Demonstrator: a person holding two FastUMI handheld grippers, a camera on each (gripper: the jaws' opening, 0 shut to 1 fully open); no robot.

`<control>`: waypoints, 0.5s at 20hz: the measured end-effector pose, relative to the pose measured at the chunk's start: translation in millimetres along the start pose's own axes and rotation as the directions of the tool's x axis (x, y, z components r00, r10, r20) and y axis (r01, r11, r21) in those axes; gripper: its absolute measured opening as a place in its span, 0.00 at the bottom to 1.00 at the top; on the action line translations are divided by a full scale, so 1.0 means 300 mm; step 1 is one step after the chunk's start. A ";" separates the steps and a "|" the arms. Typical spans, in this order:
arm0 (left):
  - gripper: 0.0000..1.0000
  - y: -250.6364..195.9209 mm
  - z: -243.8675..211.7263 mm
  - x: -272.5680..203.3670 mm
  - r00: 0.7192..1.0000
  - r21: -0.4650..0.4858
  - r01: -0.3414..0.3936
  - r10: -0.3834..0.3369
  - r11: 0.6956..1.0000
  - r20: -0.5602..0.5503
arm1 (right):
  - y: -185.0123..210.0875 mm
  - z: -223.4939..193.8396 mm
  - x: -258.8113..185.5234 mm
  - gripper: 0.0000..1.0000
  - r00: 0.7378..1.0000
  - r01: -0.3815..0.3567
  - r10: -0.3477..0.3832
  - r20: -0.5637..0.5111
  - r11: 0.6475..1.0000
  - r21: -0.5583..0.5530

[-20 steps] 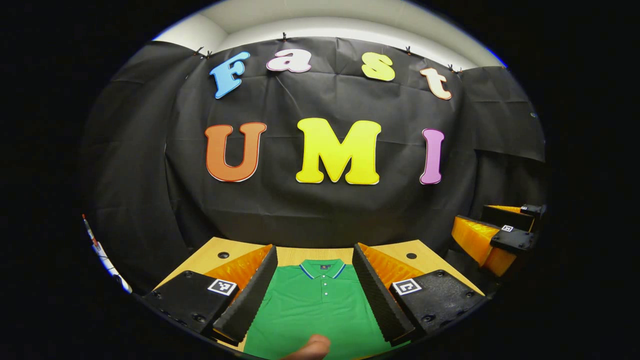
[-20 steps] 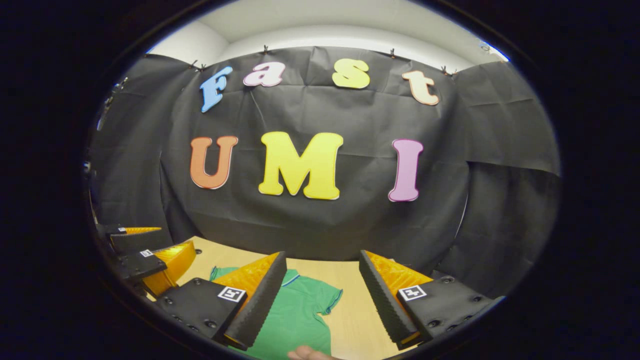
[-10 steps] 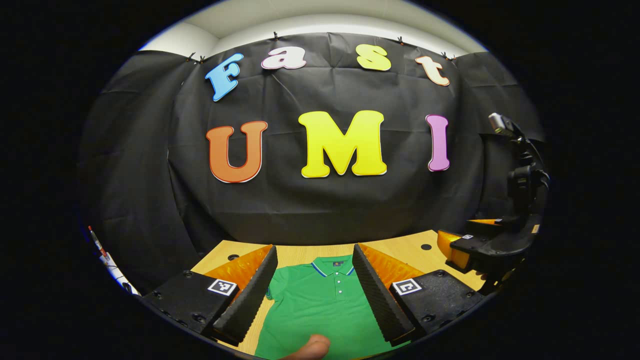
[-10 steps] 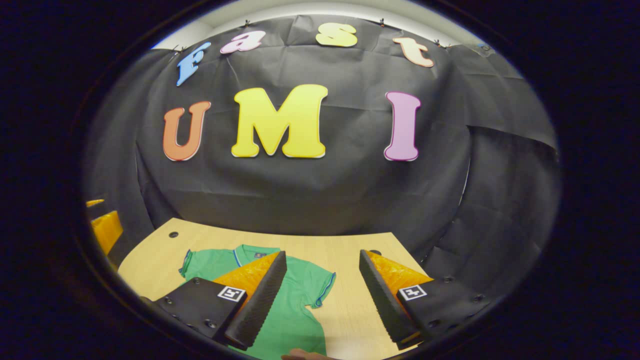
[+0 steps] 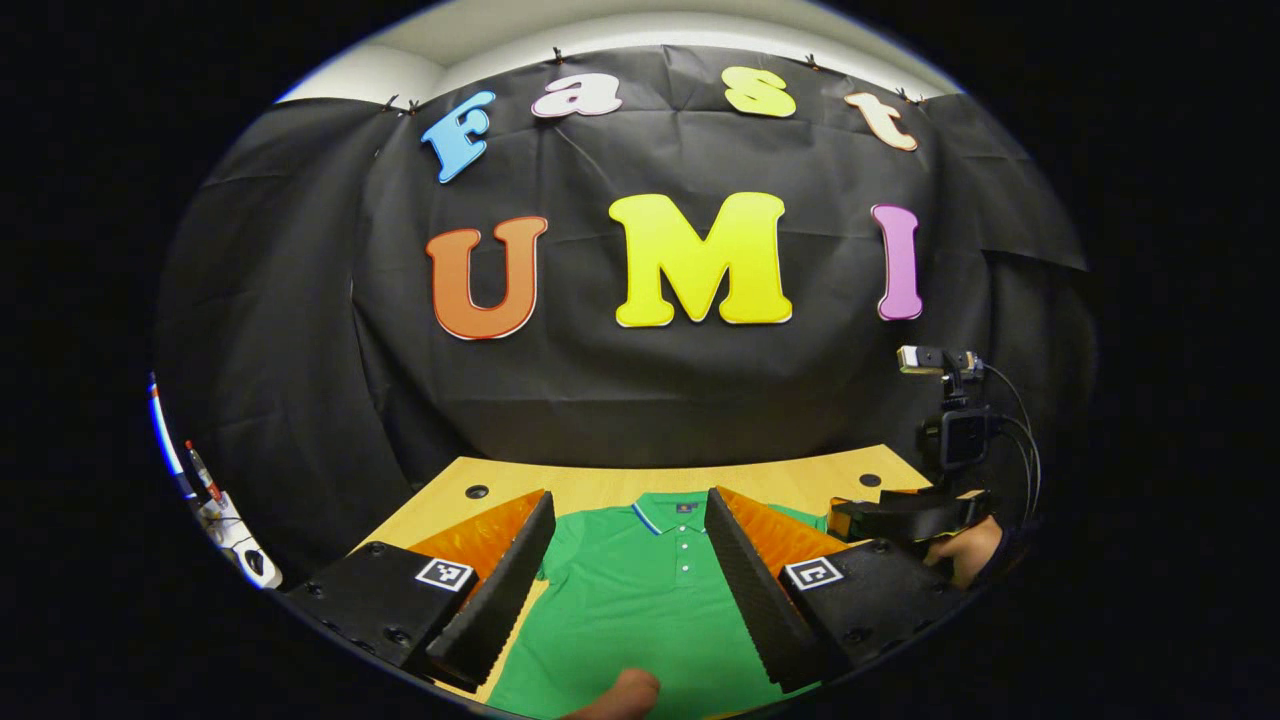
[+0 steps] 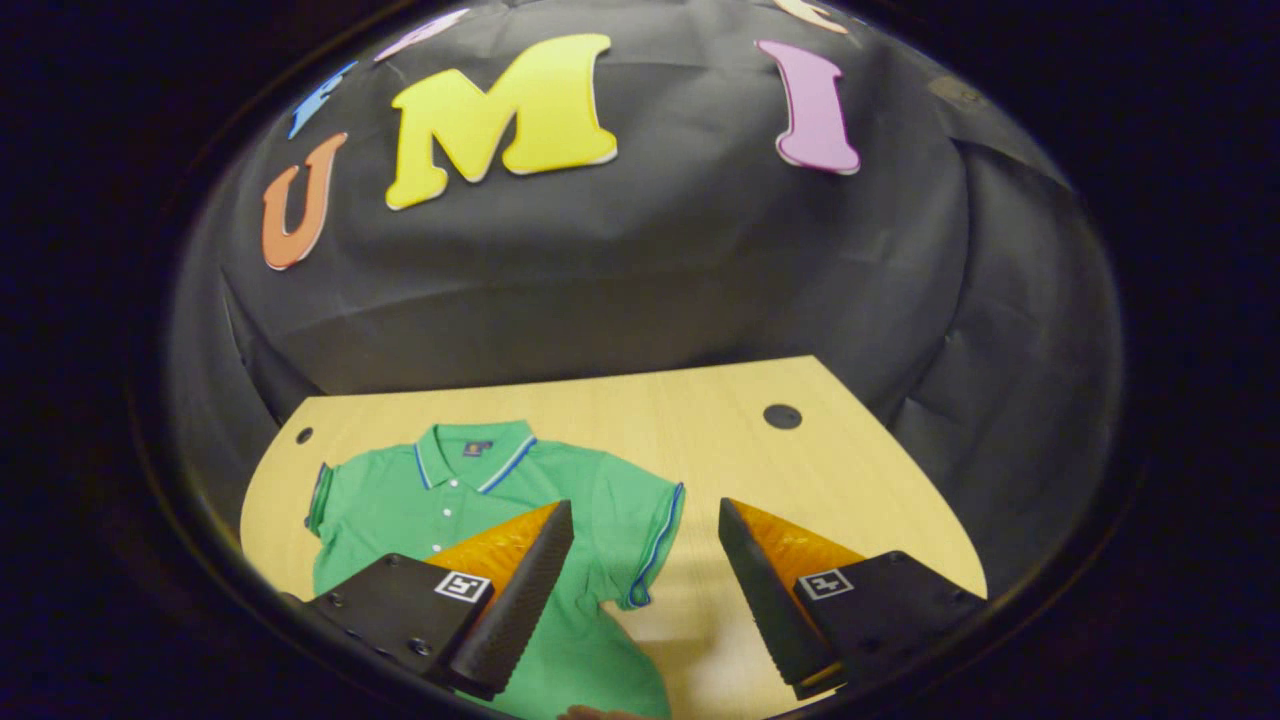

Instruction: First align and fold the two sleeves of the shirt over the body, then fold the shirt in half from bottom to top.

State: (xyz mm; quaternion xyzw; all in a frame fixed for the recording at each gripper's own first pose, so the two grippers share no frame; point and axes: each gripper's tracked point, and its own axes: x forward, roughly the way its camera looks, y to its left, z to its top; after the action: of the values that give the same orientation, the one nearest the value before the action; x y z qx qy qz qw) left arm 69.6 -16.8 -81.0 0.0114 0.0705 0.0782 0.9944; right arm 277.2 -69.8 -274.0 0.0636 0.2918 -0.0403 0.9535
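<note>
Surface: wooden table (image 6: 700,420), black cloth behind.
Shirt (image 6: 450,500): green polo, flat, sleeves unfolded.
Left gripper (image 5: 630,520): fingers spread, above shirt.
Right gripper (image 6: 645,525): fingers spread, holding nothing, over right sleeve (image 6: 650,530).

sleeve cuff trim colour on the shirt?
Blue stripe on the green shirt sleeve cuff; clearest in the right gripper view.

One green polo shirt (image 6: 470,500) on one wooden worktop (image 6: 720,440). Two short sleeves on shirt, both spread flat: one (image 6: 640,520) beside right claw (image 6: 645,590), one (image 6: 335,495) at far edge. One collar (image 6: 475,450). Three placket buttons (image 5: 683,548) countable in left gripper view. Two round holes in worktop: one (image 6: 782,415), one (image 6: 303,435). Two claws: left claw (image 5: 630,570), right claw.
</note>
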 end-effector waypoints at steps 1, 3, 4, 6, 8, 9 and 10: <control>0.97 0.007 -0.010 -0.001 1.000 0.000 -0.014 0.014 1.000 -0.012 | -0.010 -0.030 0.046 0.93 0.999 0.004 -0.004 -0.035 1.000 0.015; 0.98 0.023 -0.037 -0.003 0.999 0.002 -0.041 0.041 0.999 -0.034 | -0.022 -0.076 0.132 0.95 0.996 0.018 -0.015 -0.086 0.999 0.037; 0.98 0.033 -0.050 -0.004 0.998 0.005 -0.056 0.056 0.998 -0.043 | -0.030 -0.092 0.166 0.96 0.995 0.024 -0.020 -0.101 0.999 0.040; 0.97 0.061 -0.091 -0.006 0.992 0.016 -0.089 0.091 0.996 -0.087 | -0.047 -0.128 0.217 0.95 0.990 0.047 -0.042 -0.138 0.998 0.032; 0.98 0.079 -0.106 -0.012 0.989 0.006 -0.103 0.103 0.995 -0.103 | -0.044 -0.154 0.249 0.95 0.985 0.040 -0.033 -0.170 0.999 0.037; 0.98 0.083 -0.107 -0.011 0.989 0.003 -0.103 0.103 0.995 -0.104 | -0.039 -0.178 0.266 0.92 0.980 0.037 -0.029 -0.198 0.999 0.035; 0.97 0.092 -0.112 -0.008 0.989 0.004 -0.109 0.108 0.994 -0.101 | -0.035 -0.194 0.270 0.94 0.976 0.036 -0.029 -0.218 0.999 0.030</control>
State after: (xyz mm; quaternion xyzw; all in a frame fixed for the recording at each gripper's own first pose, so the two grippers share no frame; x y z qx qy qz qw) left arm 58.2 10.3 -113.0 0.0105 0.1200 0.1327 0.9838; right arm 310.9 -74.9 -368.3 0.0790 0.3946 -0.0535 0.9139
